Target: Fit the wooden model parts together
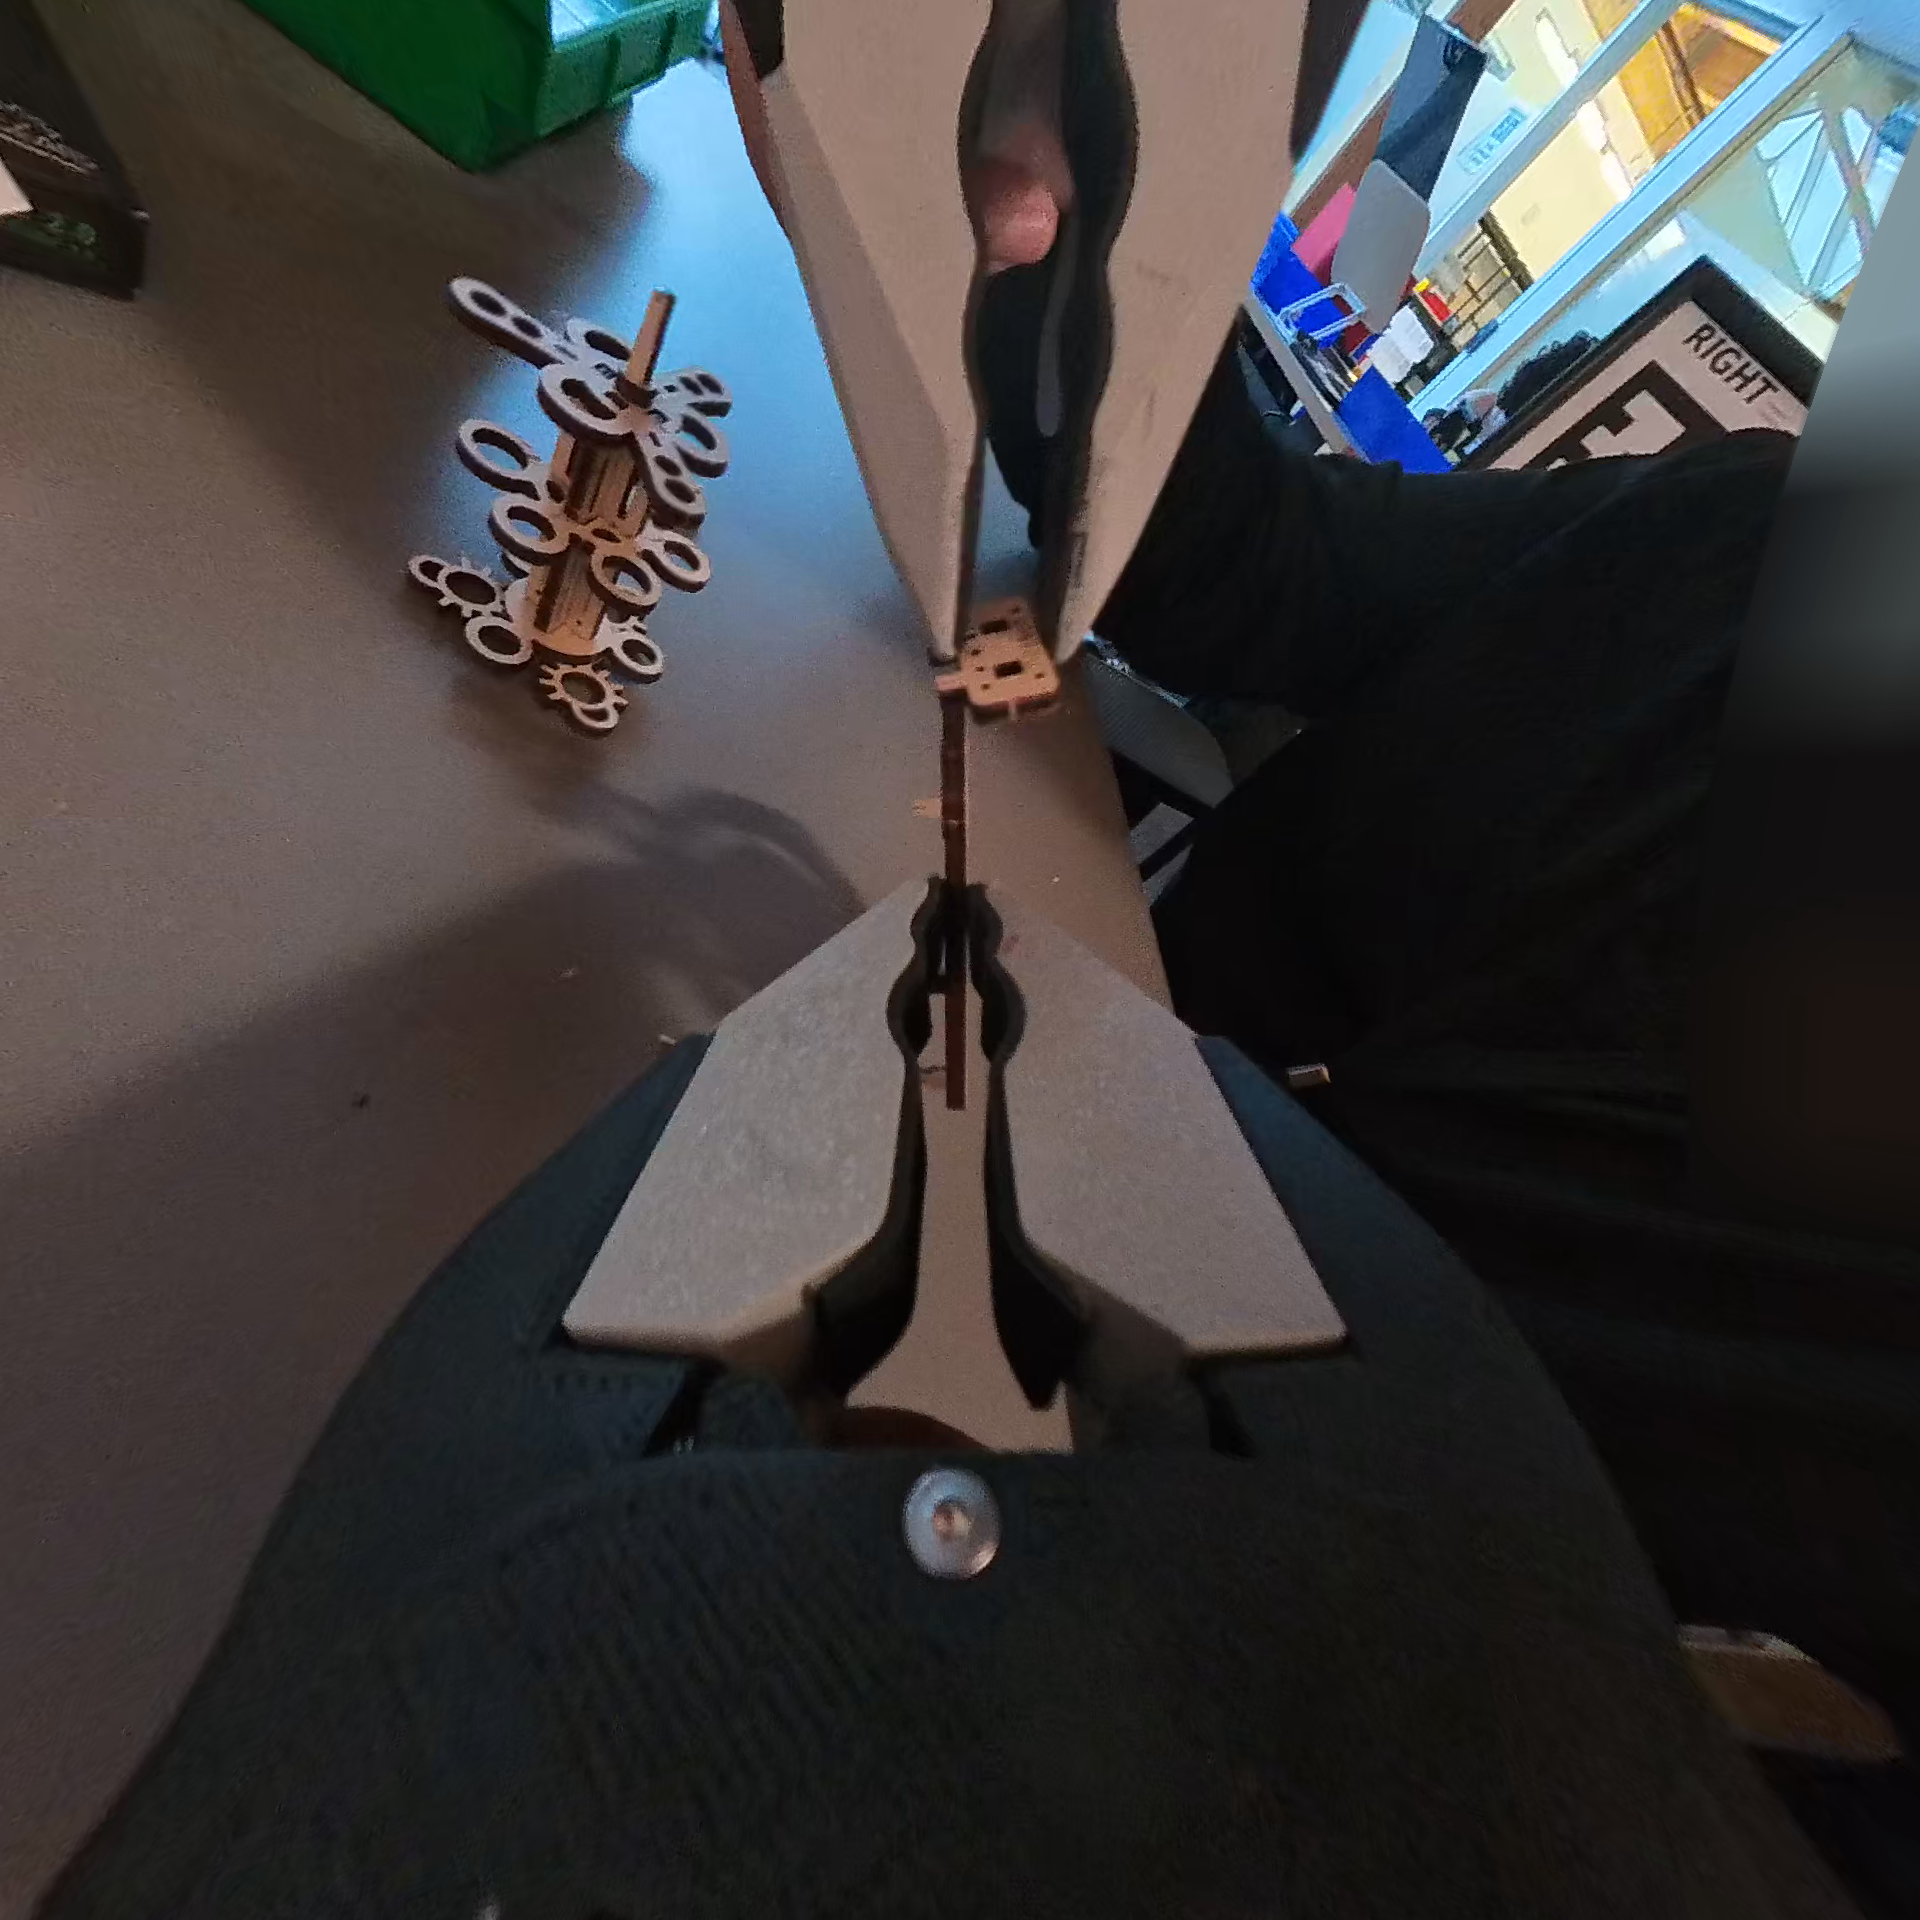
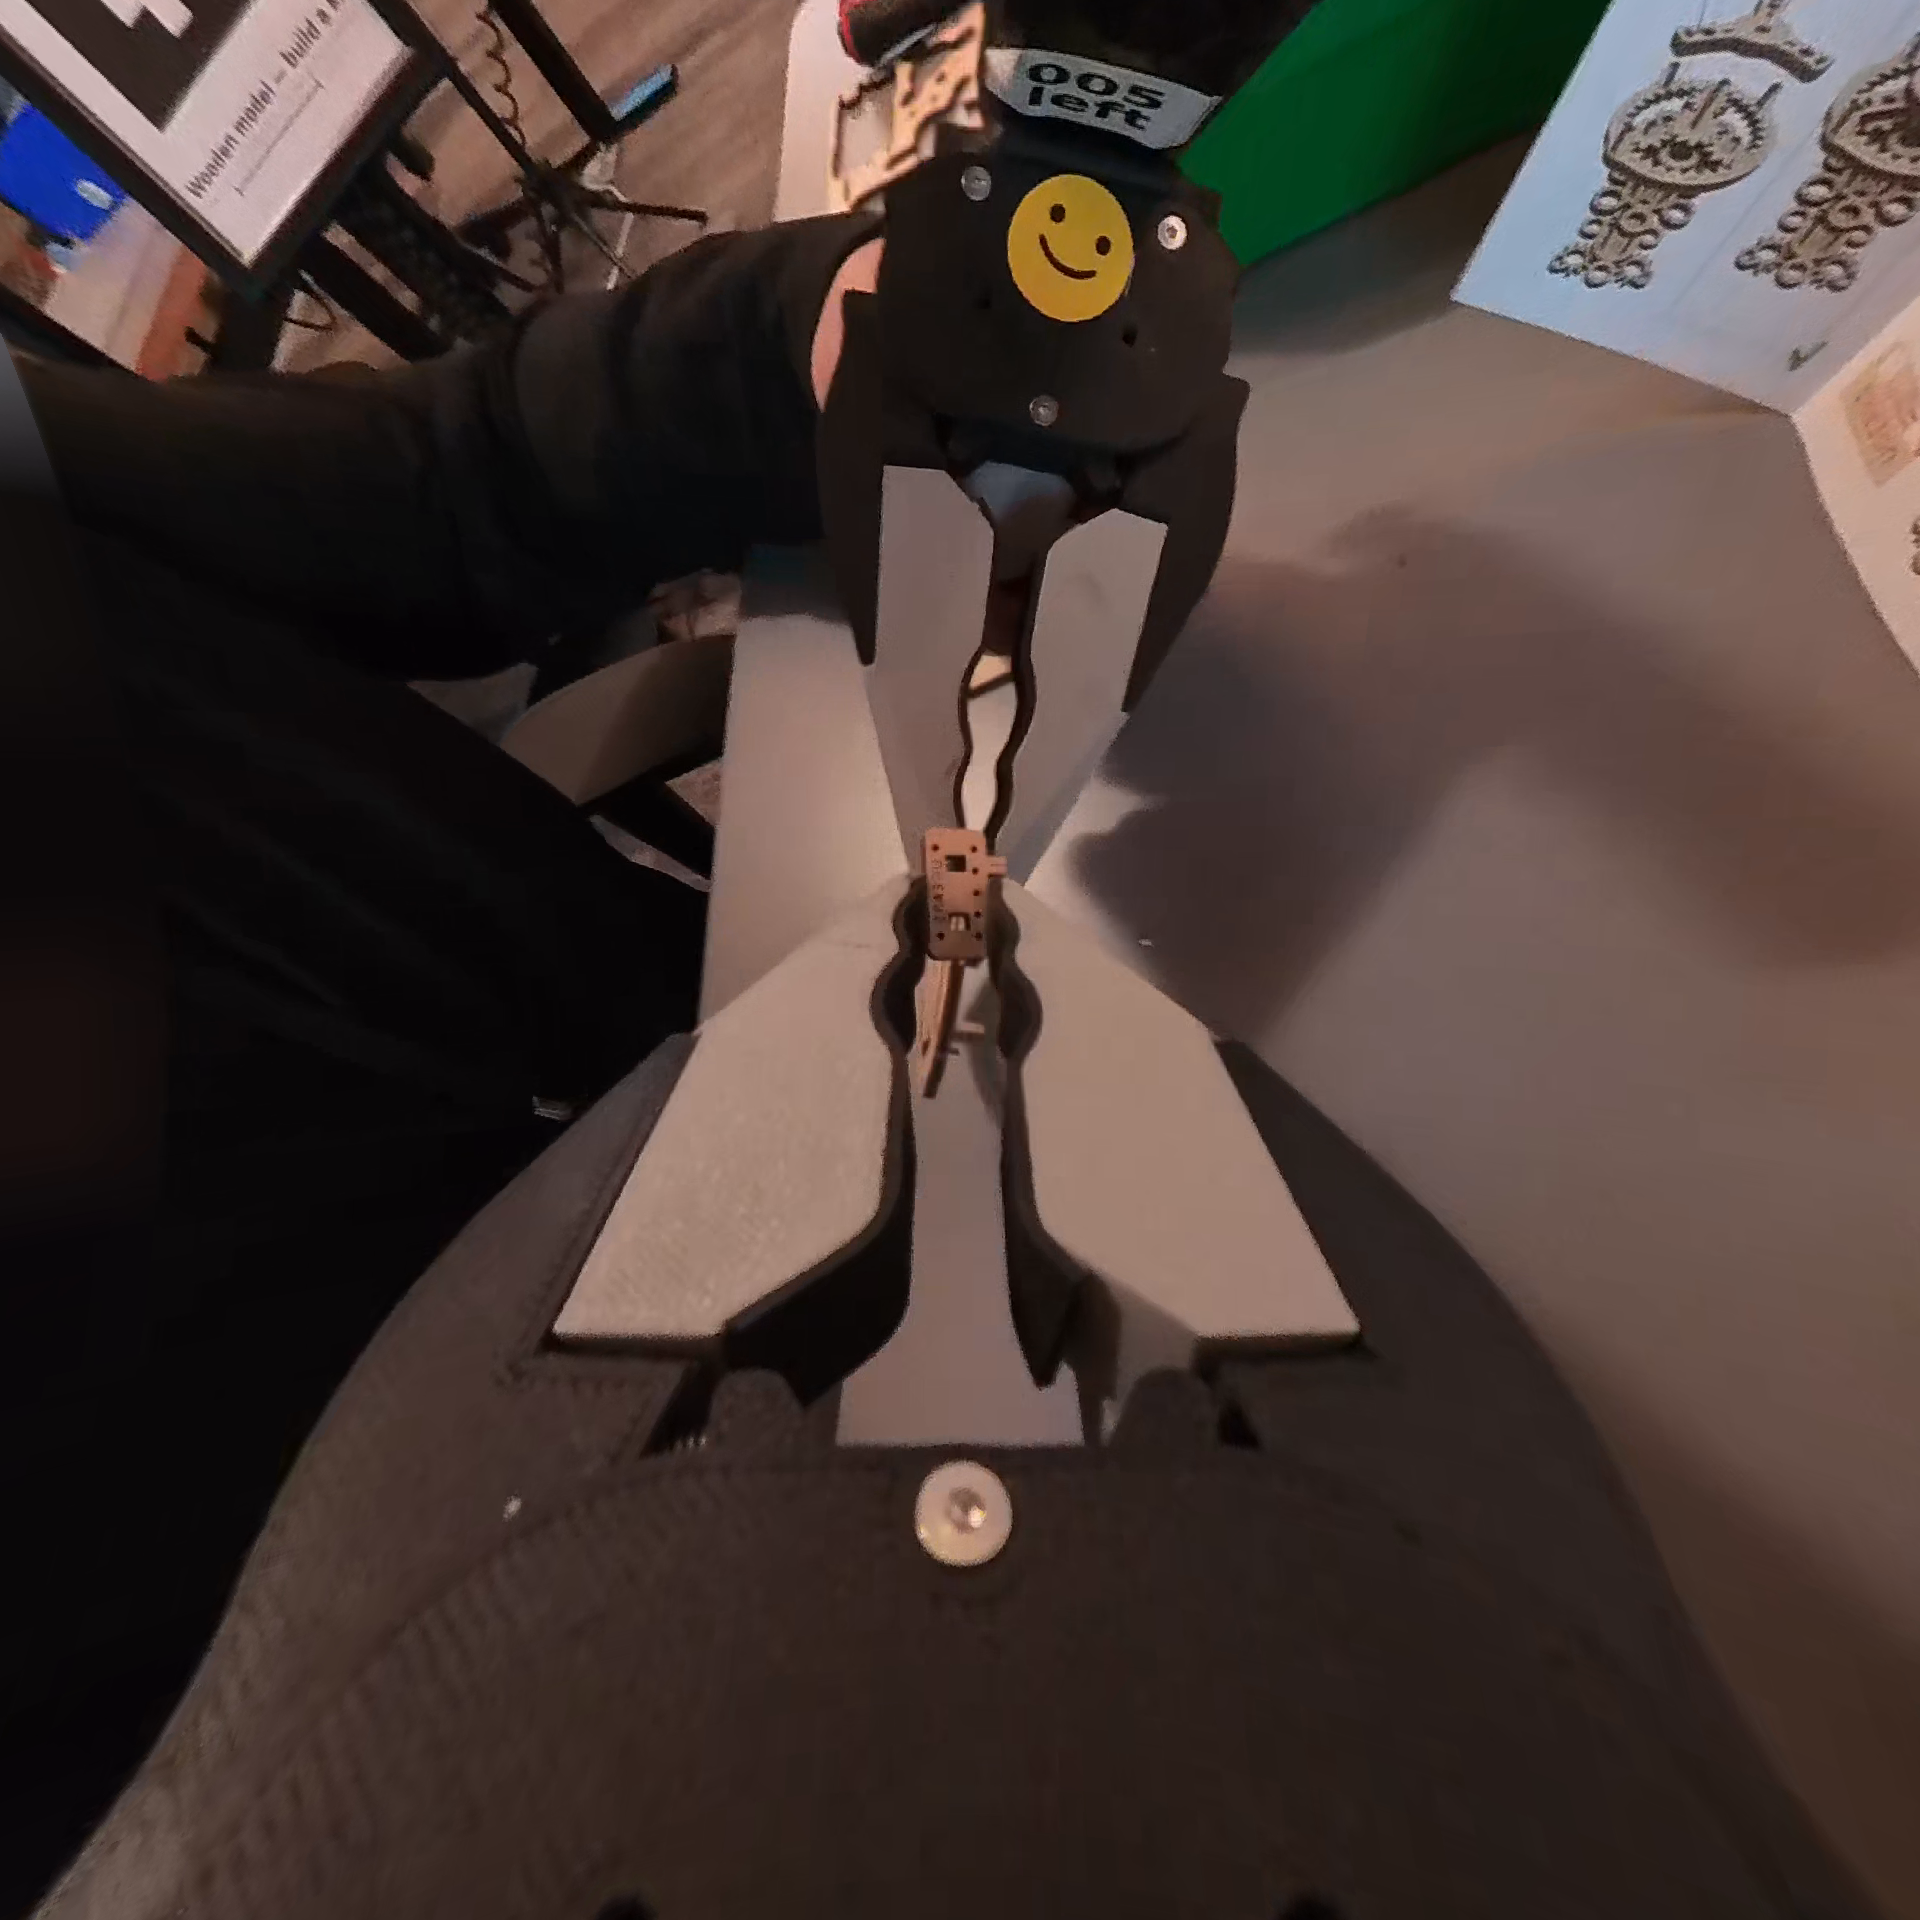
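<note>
1. We hold a thin, dark-edged wooden strip [image 1: 953, 831] edge-on in the left hand-held gripper [image 1: 951, 894], its fingers closed narrow on the strip's near end. The strip reaches forward, above the near edge of the grey desk [image 1: 260, 831].
2. The right hand-held gripper [image 1: 1003, 644] comes in from the far side, clamped on a small pale square wooden plate with cut-out slots [image 1: 1000, 665]. In the right wrist view the plate [image 2: 961, 894] sits at that gripper's [image 2: 961, 914] fingertips, with the strip [image 2: 940, 1029] running back between the fingers.
3. The strip's far end meets the plate's left edge; we cannot tell whether a tab is seated in a slot.
4. The strip is slender: if we push off-axis, it likely bends or snaps, or the tab shears.
5. Both grips are pinches at the very tips, so a twist may pivot the plate and jam the joint askew.
6. A slip probably drops a part off the desk's near edge.
7. The stacked model of pale wooden ring-shaped pieces on a notched post [image 1: 582, 509] stands well apart on the far left, and looks safe from a stray sweep.
</note>
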A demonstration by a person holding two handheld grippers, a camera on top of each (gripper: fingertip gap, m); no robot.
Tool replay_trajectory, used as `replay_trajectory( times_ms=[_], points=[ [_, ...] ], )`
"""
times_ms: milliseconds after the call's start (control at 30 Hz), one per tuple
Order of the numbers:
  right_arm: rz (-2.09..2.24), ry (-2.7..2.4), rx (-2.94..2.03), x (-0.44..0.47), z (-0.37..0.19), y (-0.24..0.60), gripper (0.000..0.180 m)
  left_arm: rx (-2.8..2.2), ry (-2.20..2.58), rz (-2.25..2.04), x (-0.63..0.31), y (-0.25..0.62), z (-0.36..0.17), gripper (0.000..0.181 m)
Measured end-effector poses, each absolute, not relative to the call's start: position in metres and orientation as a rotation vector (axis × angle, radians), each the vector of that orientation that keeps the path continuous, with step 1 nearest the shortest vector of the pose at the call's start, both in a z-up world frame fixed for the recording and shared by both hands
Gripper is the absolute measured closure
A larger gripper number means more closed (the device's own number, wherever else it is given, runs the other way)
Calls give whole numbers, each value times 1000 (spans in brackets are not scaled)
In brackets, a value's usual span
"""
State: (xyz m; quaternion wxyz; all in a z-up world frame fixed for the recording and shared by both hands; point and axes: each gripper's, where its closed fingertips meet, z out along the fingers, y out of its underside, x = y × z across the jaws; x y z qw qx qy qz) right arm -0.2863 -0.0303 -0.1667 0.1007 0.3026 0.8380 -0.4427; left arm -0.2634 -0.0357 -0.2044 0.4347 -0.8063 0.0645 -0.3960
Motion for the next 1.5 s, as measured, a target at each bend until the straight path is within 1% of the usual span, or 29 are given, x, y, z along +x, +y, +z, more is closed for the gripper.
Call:
replay_trajectory(
  times_ms=[167, 333, 367, 500, 633, 1000, 1500],
  points=[
    [-1282, 2560, 886, -287, -179, -27, 173, -2014, 169, -941, -265, -34, -211, 180],
    [-1226, 2613, 899, -286, -190, -27, 172, -1886, 133, -949, -268, -27, -191, 178],
    [-1226, 2615, 907, -287, -191, -27, 173, -1895, 136, -924, -269, -27, -192, 181],
    [-1203, 2634, 942, -290, -197, -22, 172, -1918, 116, -844, -275, -26, -201, 179],
    [-1234, 2589, 946, -289, -197, -23, 173, -1937, 102, -829, -278, -26, -209, 177],
    [-1355, 2494, 928, -288, -184, -27, 173, -1873, 117, -763, -279, -25, -193, 180],
    [-1367, 2658, 855, -288, -183, -26, 173, -1860, 145, -687, -279, -22, -190, 180]
  ],
)
